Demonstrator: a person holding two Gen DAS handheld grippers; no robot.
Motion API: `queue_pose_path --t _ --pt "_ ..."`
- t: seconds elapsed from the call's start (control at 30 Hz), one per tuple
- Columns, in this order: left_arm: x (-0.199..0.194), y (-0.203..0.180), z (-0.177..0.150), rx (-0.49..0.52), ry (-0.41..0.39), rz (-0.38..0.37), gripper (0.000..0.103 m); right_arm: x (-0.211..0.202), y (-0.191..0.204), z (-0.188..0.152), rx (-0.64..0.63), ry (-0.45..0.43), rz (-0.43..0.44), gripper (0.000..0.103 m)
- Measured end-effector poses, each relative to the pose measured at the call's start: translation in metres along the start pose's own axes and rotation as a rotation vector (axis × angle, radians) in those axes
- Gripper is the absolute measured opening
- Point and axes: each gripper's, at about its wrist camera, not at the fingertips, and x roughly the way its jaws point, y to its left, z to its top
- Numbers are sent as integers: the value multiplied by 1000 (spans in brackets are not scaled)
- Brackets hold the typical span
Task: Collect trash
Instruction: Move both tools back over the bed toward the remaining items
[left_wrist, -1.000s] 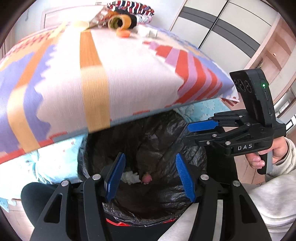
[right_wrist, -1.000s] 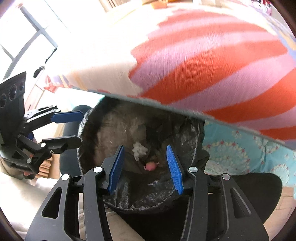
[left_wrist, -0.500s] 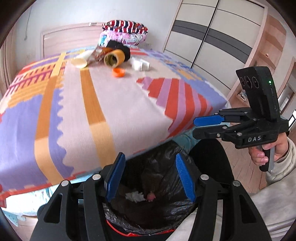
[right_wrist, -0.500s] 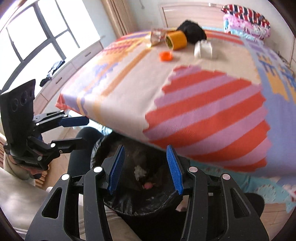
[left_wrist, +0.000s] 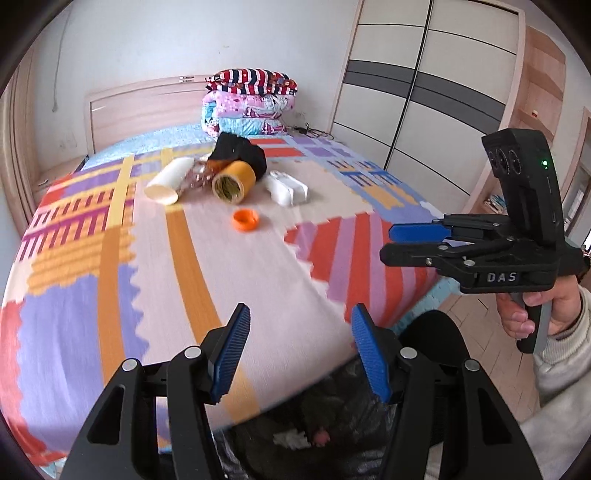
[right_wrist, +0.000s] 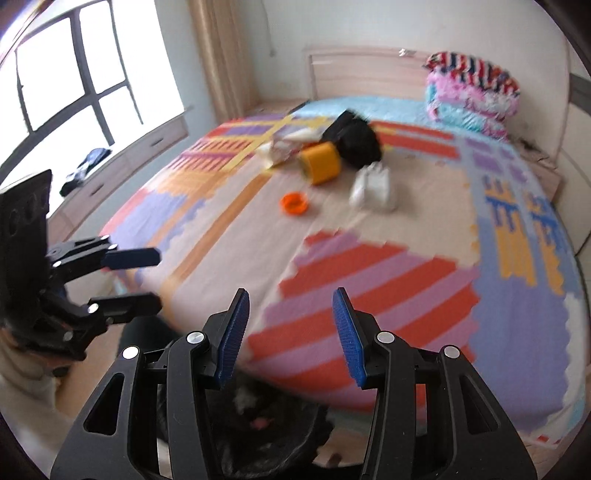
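On the patterned bedspread (left_wrist: 122, 288) far ahead lies a trash cluster: an orange cap (left_wrist: 245, 220) (right_wrist: 294, 203), a yellow can (left_wrist: 233, 182) (right_wrist: 321, 162), a white cup (left_wrist: 168, 182), a white packet (left_wrist: 288, 188) (right_wrist: 373, 186) and a black item (left_wrist: 240, 151). Below the bed's near edge stands a black-bagged bin (left_wrist: 332, 417) (right_wrist: 258, 424) holding white tissue (left_wrist: 290, 439) and a pink scrap. My left gripper (left_wrist: 300, 332) (right_wrist: 155, 279) is open and empty above the bin. My right gripper (right_wrist: 290, 314) (left_wrist: 410, 243) hangs beside it, open and empty too.
Folded quilts (left_wrist: 251, 103) are stacked at the headboard. A sliding wardrobe (left_wrist: 424, 92) lines the right wall, and a window with a low cabinet (right_wrist: 74, 81) the left. A person's hand (left_wrist: 524, 314) and pale sleeve hold the right gripper.
Both grippers have risen and tilted up from the bin's mouth, so the bed top and its trash come into view. Their jaws have kept the same width.
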Motion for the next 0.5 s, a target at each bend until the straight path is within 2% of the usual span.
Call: queue_pose_path --t 0.17,0.5 --pt "13 8 21 -11 -14 11 55 11 -13 22 23 -13 -7 47" --pt "38 25 51 -8 -14 46 55 29 -19 58 -18 -27 -48 50"
